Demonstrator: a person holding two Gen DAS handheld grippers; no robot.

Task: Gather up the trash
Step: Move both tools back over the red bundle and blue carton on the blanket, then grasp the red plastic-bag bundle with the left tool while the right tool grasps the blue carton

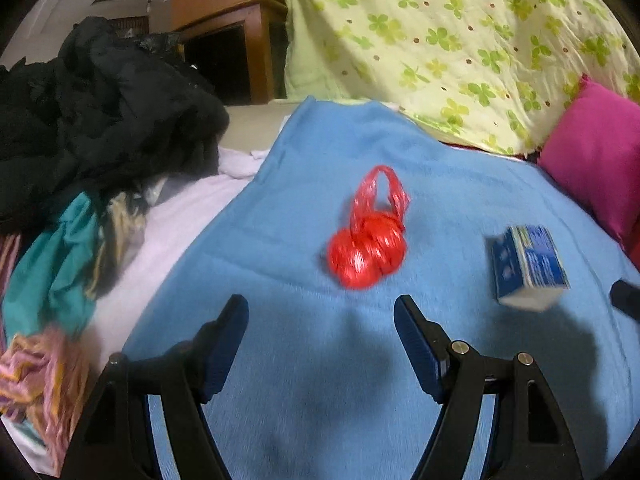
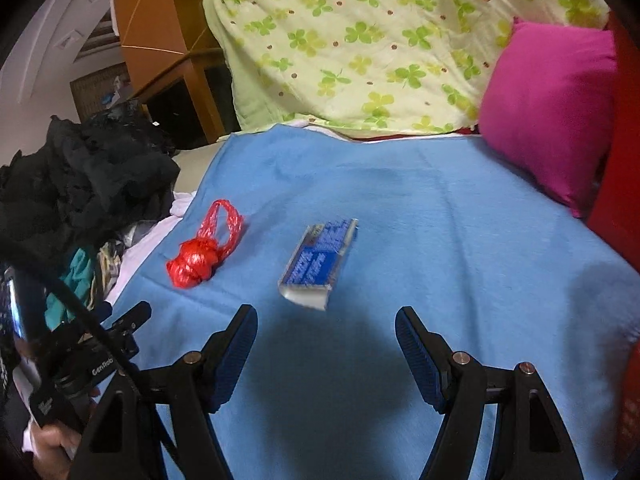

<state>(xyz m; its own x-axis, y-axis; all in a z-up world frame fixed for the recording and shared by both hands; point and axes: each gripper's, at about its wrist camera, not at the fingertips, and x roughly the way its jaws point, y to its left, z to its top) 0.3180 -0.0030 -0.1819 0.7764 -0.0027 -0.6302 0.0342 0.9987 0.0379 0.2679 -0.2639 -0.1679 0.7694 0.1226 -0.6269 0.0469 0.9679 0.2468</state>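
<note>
A knotted red plastic bag (image 1: 367,248) lies on the blue blanket (image 1: 304,200), just ahead of my left gripper (image 1: 320,304), which stands open with nothing between its fingers. To the bag's right lies a small blue and white carton (image 1: 526,266). In the right wrist view the same carton (image 2: 318,266) lies just ahead of my right gripper (image 2: 326,316), slightly left of its middle; this gripper is open and empty too. The red bag (image 2: 200,254) sits further left there. The left gripper body (image 2: 116,340) and a hand (image 2: 48,448) show at the lower left.
A heap of black and coloured clothes (image 1: 92,120) covers the left side of the bed. A green clover-print quilt (image 1: 460,40) is piled at the back, with a magenta pillow (image 1: 596,160) on the right. A wooden cabinet (image 1: 224,32) stands behind.
</note>
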